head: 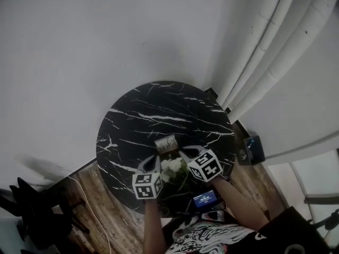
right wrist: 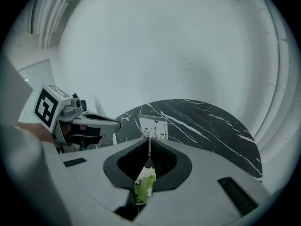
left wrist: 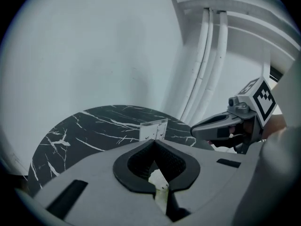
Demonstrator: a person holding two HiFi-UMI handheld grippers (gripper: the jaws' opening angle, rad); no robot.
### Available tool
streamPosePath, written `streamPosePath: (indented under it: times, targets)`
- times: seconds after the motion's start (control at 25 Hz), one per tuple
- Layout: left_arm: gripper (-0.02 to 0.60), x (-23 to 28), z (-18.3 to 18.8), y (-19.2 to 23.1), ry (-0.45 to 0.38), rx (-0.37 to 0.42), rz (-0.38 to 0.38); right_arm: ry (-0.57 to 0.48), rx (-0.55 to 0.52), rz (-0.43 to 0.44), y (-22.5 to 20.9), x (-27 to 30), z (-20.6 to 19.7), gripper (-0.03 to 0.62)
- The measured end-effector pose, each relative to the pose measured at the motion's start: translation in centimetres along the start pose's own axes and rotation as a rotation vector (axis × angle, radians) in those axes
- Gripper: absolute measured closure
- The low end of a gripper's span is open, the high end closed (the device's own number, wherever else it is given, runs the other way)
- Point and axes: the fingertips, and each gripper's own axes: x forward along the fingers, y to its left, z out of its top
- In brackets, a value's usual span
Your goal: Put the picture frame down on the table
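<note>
Standing upright near the middle of the round black table, the picture frame is free of both claws, the left gripper and right gripper closed empty on its near side, so placing looks done and only drawing clear seems left.

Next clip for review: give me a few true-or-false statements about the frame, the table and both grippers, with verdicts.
1. The picture frame stands upright on the table. True.
2. The left gripper grips the frame. False: its jaws are shut, and the frame stands apart beyond them.
3. The table is round and black with white veins. True.
4. The right gripper has its jaws wide apart. False: they are together.
</note>
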Motion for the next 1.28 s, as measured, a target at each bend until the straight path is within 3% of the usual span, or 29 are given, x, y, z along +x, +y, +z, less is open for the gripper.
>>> streamPosePath:
  times: [0.28, 0.64, 0.92, 1.28]
  targets:
    - [0.568, -3.3, 2.4, -3.1, -0.115, 0.116, 0.014, -0.121, -0.050, -0.056, 2.4, -4.5, 1.4, 0.568]
    - [0.568, -6.6, 3.9, -5.1, -0.216, 0.084, 0.011, -0.278, -0.027, -0.097, 3.5, -9.8, 2.8, 0.576]
    - [0.568, -8.3, 4.0, -5.7, -0.265, 0.126, 0.045, -0.291, -0.044, -0.120, 4.1, -10.3, 2.2, 0.576]
    - [0.568, -9.3, 4.7, -5.3, -0.310, 0.089, 0.067, -0.285, -0.058, -0.126, 4.0, -10.8, 1.8, 0.576]
